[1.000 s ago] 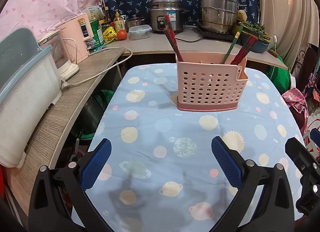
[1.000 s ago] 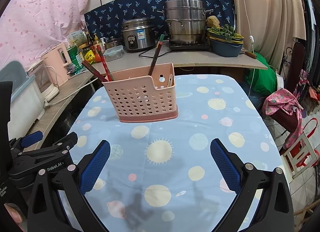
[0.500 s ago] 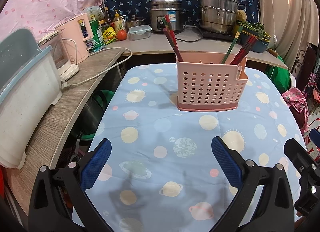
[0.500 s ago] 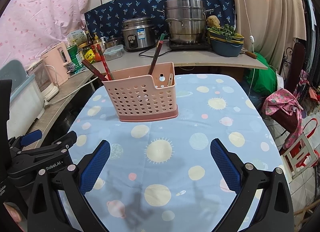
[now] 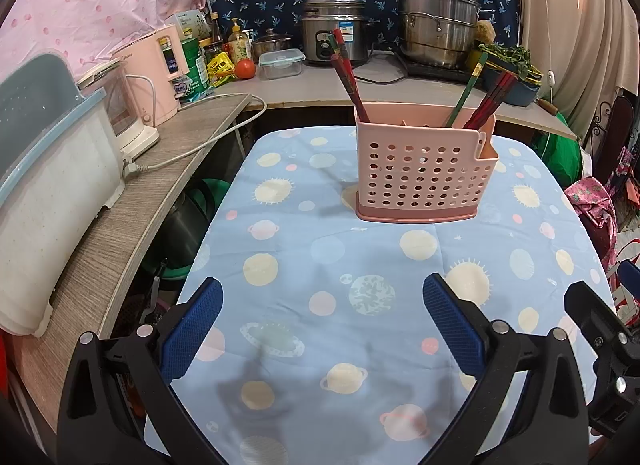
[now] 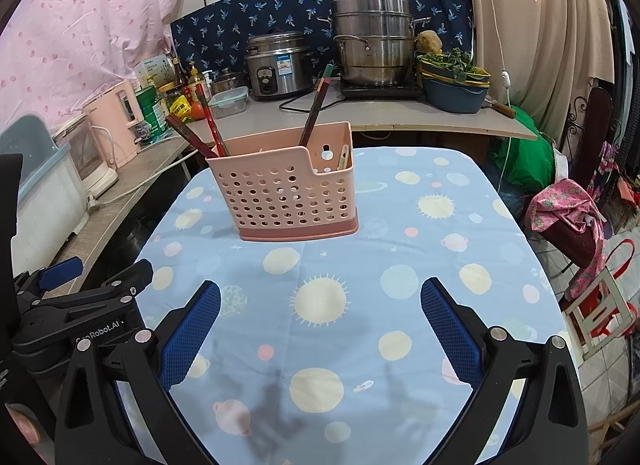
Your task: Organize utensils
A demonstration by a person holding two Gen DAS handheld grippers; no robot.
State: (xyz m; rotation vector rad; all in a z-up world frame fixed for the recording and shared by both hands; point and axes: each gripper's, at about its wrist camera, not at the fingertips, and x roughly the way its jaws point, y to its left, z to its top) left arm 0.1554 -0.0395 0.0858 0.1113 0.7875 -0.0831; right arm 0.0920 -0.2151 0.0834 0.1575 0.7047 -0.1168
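Observation:
A pink perforated utensil holder (image 5: 424, 169) stands upright on the blue planet-print tablecloth (image 5: 360, 265); it also shows in the right wrist view (image 6: 288, 189). Red and dark chopsticks (image 5: 348, 69) lean out of its left compartment, and a green one with more red ones (image 5: 488, 93) out of its right. My left gripper (image 5: 320, 321) is open and empty, low over the near part of the cloth. My right gripper (image 6: 320, 325) is open and empty too, beside the left one (image 6: 80, 305).
A wooden side counter (image 5: 132, 205) runs along the left with a white-and-blue bin (image 5: 44, 185), a pink kettle (image 5: 156, 73) and a cable. The back counter holds a rice cooker (image 5: 332, 29), a steel steamer pot (image 5: 438, 21) and a vegetable bowl (image 6: 456, 81). Chairs and bags (image 6: 572, 217) stand right.

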